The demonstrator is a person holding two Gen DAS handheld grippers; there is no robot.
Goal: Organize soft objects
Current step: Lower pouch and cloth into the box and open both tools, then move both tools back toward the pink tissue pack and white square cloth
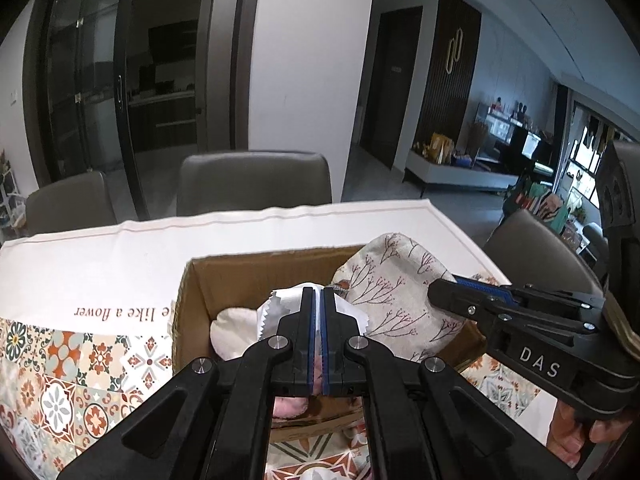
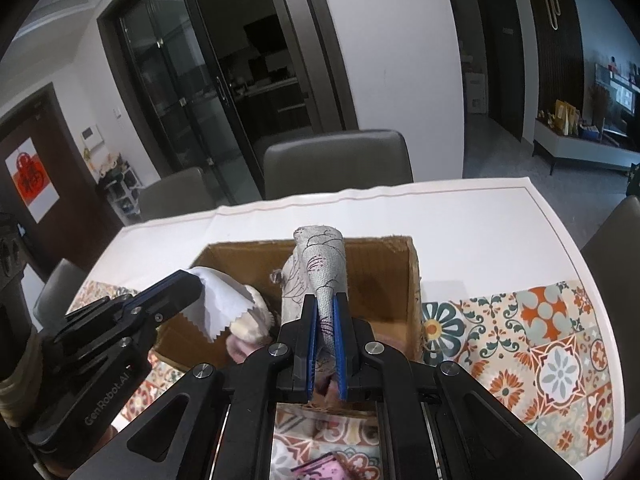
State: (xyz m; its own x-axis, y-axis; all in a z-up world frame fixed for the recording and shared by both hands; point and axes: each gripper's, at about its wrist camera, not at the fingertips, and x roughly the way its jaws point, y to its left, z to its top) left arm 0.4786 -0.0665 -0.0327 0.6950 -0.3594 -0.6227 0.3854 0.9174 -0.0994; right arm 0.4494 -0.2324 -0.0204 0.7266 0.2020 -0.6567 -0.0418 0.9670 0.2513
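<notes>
An open cardboard box (image 1: 224, 276) (image 2: 384, 268) stands on the table. My left gripper (image 1: 319, 300) (image 2: 188, 280) is shut on a white cloth with zigzag edges (image 1: 276, 312) (image 2: 216, 304), held over the box's left part. My right gripper (image 2: 325, 304) (image 1: 444, 288) is shut on a beige floral-print cloth (image 2: 320, 264) (image 1: 388, 280), held upright over the box. A cream soft item (image 1: 232, 332) (image 2: 252, 320) and something pink (image 1: 288, 406) lie inside the box.
The table carries a white cloth (image 1: 240, 236) (image 2: 460, 216) with a patterned tile border (image 1: 60, 380) (image 2: 540, 340). Grey chairs (image 1: 254, 180) (image 2: 338, 160) stand along the far side, another at the right (image 1: 536, 248). A pink item (image 2: 320, 470) lies near the front edge.
</notes>
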